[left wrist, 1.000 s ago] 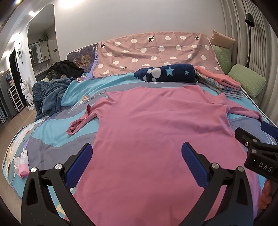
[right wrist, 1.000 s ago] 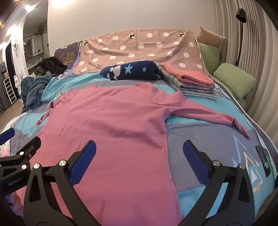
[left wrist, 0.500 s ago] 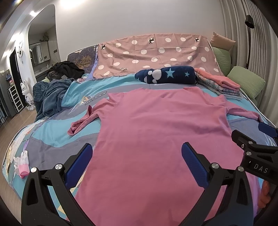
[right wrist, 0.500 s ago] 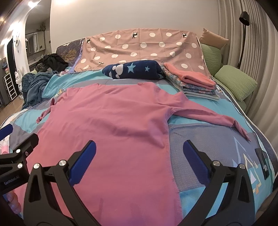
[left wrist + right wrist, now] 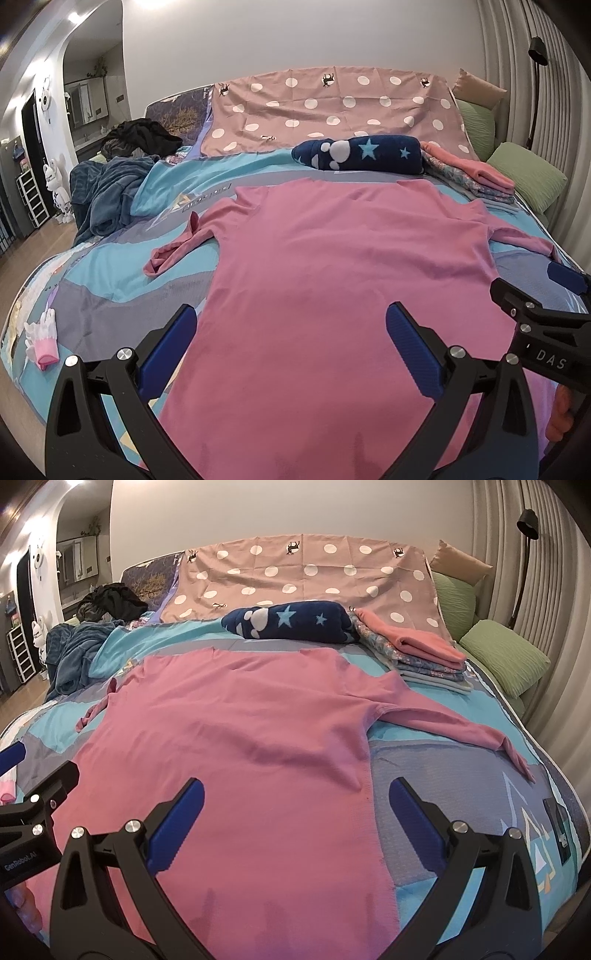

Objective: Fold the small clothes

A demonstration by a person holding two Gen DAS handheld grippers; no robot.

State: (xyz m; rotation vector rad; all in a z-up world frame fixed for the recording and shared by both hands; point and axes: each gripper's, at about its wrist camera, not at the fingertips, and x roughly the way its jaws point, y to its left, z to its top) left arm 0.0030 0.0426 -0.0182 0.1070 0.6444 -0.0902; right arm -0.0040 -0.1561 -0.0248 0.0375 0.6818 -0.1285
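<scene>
Pink long-sleeved shirt (image 5: 332,277) lies spread flat on a patterned bed (image 5: 461,794). Left gripper (image 5: 291,347) and right gripper (image 5: 295,812) hover above it, jaws spread, holding nothing

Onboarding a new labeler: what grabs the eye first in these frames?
A big pink long-sleeved shirt lies spread flat across the middle of the bed. Both open tools hang over its near hem, the left tool and the right tool, holding nothing. Behind the shirt, a navy star-print roll sits beside a stack of folded clothes.
</scene>
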